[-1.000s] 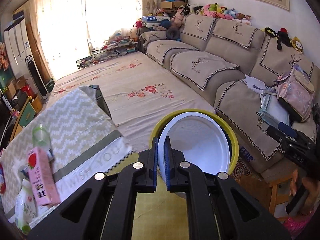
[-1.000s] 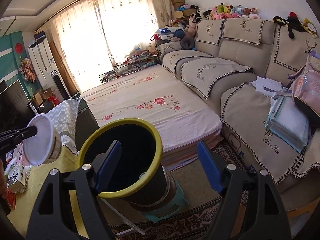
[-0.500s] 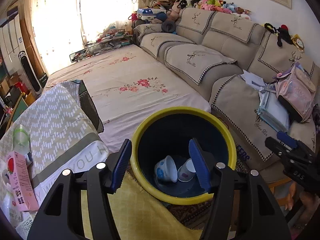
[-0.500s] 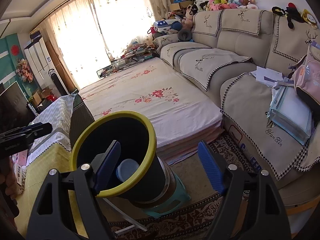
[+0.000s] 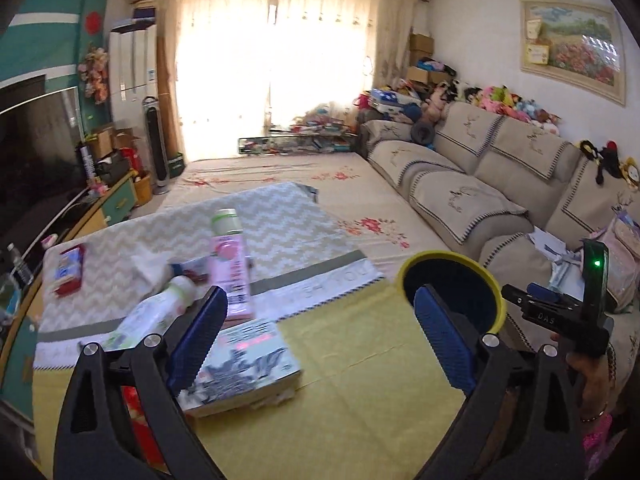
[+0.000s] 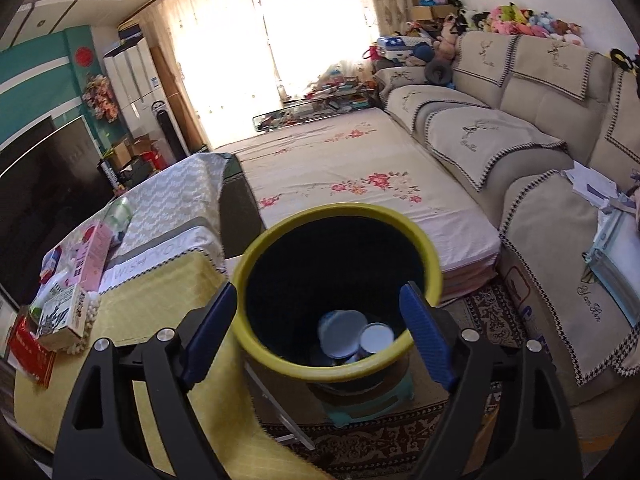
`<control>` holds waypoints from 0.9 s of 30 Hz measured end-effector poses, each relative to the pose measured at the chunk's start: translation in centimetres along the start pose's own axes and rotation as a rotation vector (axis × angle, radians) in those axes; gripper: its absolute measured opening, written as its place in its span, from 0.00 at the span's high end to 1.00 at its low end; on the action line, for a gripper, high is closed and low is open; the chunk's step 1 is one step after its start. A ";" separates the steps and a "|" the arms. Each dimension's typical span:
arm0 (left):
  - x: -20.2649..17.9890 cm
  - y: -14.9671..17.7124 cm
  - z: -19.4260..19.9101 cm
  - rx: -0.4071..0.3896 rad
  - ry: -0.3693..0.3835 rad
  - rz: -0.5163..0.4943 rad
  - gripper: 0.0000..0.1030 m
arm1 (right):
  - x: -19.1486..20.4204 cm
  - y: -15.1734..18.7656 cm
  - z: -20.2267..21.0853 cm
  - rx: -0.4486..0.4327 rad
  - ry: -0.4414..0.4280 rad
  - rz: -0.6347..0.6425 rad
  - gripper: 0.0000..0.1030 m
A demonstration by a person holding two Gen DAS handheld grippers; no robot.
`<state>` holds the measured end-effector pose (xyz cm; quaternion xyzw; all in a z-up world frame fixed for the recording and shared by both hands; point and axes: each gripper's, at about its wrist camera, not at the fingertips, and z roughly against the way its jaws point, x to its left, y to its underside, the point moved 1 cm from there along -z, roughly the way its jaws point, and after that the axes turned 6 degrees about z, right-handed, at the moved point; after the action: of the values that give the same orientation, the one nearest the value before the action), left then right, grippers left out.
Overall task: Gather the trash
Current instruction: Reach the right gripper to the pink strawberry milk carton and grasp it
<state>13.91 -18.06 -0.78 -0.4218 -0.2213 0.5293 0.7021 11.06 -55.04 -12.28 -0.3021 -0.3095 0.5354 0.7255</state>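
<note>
My left gripper (image 5: 320, 340) hangs over the yellow-clothed table (image 5: 360, 380), jaws opening wide with nothing between them. Ahead of it lie a pink carton (image 5: 230, 276), a white-and-green bottle (image 5: 156, 316), a green-capped bottle (image 5: 226, 220), a red packet (image 5: 68, 268) and a printed box (image 5: 240, 360). The yellow-rimmed bin (image 5: 452, 258) stands off the table's right edge. In the right wrist view my right gripper (image 6: 318, 336) hovers above that bin (image 6: 340, 216), jaws opening and holding nothing. White paper cups (image 6: 344, 328) lie at the bin's bottom. The pink carton (image 6: 94, 256) shows at the left.
A beige sofa (image 6: 540, 152) with papers runs along the right. A floral mattress (image 6: 360, 168) lies beyond the bin, which sits on a teal stool (image 6: 372, 400) over a patterned rug. A television (image 5: 36, 160) stands at the left. A hand (image 5: 592, 364) holds the other gripper's handle.
My left gripper let go of the white paper cup over the bin, opened wide and swung left to the table. My right gripper shifted until the bin sat between its fingers.
</note>
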 end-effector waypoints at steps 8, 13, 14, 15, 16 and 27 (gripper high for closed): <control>11.6 2.8 7.3 -0.083 -0.194 0.171 0.05 | 12.2 0.3 -1.3 0.051 -0.235 0.189 0.23; 15.3 4.6 9.0 -0.088 -0.214 0.246 0.05 | 19.2 1.2 -1.8 0.096 -0.341 0.291 0.23; 15.7 5.0 9.0 -0.087 -0.219 0.254 0.05 | 20.5 1.5 -1.9 0.102 -0.358 0.309 0.23; 16.2 5.3 9.1 -0.085 -0.222 0.261 0.05 | 21.8 1.8 -1.9 0.106 -0.372 0.327 0.20; 16.6 5.7 9.1 -0.082 -0.223 0.265 0.05 | 23.1 2.2 -1.9 0.106 -0.384 0.344 0.18; 18.2 7.0 8.9 -0.060 -0.218 0.299 0.05 | 29.4 -1.0 -4.8 0.076 -0.328 0.389 0.18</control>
<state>9.49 2.65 -4.15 -0.4108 -0.2466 0.6635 0.5747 22.22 -27.41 -10.81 -0.2376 -0.3387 0.7181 0.5596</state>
